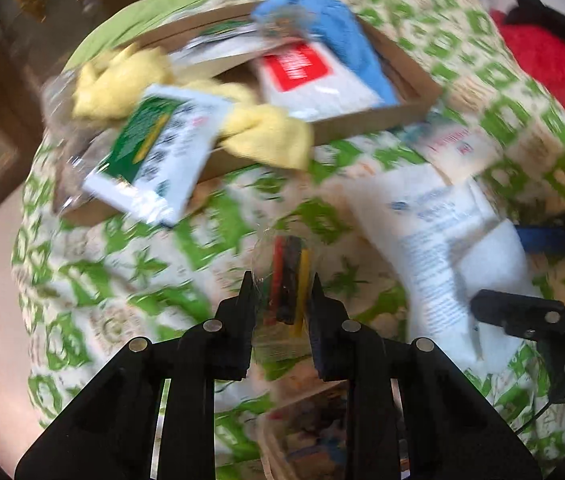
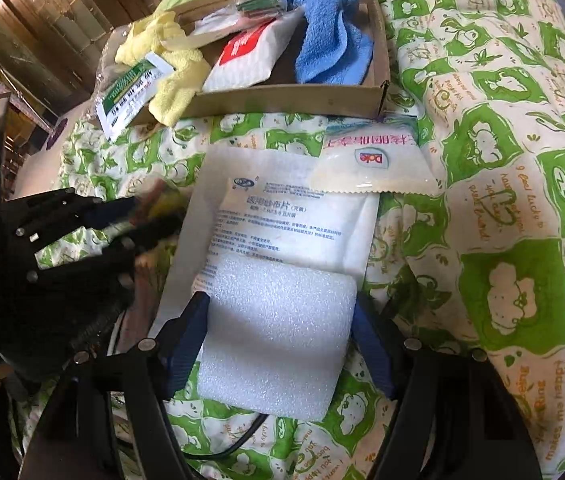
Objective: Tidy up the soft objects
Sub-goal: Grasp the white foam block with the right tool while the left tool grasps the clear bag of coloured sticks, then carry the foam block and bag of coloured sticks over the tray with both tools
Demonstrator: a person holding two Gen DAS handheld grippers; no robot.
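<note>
My left gripper [image 1: 280, 280] is shut on a clear packet of coloured sticks [image 1: 288, 280] and holds it above the green-patterned quilt [image 1: 130, 280]. In the right wrist view the left gripper [image 2: 150, 216] is at the left, blurred. My right gripper [image 2: 280, 308] straddles a white foam block [image 2: 274, 336] lying on the quilt; its blue pads [image 2: 184, 344] sit at the block's sides. A cardboard tray [image 2: 282, 100] beyond holds a blue towel [image 2: 330, 40], a yellow cloth [image 2: 174, 76], a white packet with red label [image 2: 242, 60] and a green-white packet [image 2: 130, 92].
A white gauze packet [image 2: 290, 216] and a Dole pouch [image 2: 370, 164] lie between the foam and the tray. A red plush item [image 1: 542, 60] lies at the far right. A black cable [image 2: 234, 440] runs under the foam. The bed edge drops off at the left.
</note>
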